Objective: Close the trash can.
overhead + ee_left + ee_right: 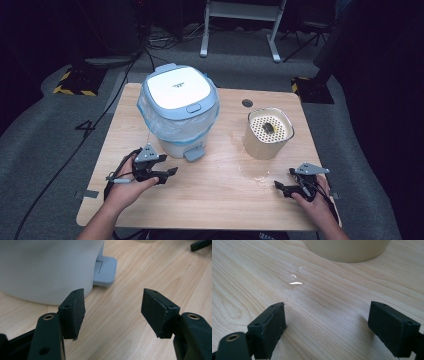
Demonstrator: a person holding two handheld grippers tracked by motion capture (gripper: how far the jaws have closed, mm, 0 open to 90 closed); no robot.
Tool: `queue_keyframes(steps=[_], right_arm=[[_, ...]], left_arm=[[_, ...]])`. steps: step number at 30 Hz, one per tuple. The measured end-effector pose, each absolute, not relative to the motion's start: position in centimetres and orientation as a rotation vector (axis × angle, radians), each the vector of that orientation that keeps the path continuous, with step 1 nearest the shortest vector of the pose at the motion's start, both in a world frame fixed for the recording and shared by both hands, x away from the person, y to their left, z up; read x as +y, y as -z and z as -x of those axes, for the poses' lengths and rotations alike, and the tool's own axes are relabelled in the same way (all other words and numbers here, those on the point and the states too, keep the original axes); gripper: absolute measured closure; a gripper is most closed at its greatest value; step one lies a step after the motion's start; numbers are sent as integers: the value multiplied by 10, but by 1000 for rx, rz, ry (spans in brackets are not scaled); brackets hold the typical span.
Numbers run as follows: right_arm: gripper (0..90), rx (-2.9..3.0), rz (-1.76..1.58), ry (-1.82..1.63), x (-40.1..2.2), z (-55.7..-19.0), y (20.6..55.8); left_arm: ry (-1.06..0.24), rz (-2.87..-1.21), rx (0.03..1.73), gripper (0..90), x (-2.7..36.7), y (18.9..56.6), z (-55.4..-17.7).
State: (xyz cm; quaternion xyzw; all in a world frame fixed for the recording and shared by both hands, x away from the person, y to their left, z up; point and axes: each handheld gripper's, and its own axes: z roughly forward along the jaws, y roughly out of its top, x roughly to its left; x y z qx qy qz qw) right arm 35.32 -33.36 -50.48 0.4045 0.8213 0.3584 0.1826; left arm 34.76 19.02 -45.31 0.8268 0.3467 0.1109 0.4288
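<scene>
Wooden table point(210, 200) carries all items. At left, the left gripper point(172, 172) sits low over the tabletop, jaws wide apart with nothing between them, just beside the grey pedal point(194, 154) of the white pedal bin point(179, 110), lid down, clear liner around its rim. Right of centre stands a beige perforated-top canister point(269, 132). At far right, the right gripper point(280, 187) rests near it, jaws spread wide, nothing held.
</scene>
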Motion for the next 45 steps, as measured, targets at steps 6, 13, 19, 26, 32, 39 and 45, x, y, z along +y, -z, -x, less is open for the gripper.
queue_keyframes(steps=[6, 13, 19, 26, 32, 39, 45], right_arm=[[148, 2317, -1141, -1011, -334, -353, 505], [148, 2318, -1140, -1011, -334, -353, 505], [148, 2318, -1140, -1011, -334, -353, 505], [148, 2318, -1140, -1010, -334, -353, 505], [148, 2318, -1141, -1012, -334, -353, 505], [148, 2317, -1141, -1011, -334, -353, 505], [148, 2319, -1140, -1010, -334, -353, 505]], left_arm=[[-261, -2089, 893, 350, 192, 468, -347], [-270, -2117, 914, 344, 195, 482, -345], [-294, -2151, 920, 336, 196, 492, -342], [-317, -2204, 920, 323, 193, 498, -339], [-331, -2222, 915, 308, 190, 501, -338], [-364, -2207, 959, 211, 190, 504, -337], [-363, -2206, 989, 126, 189, 505, -340]])
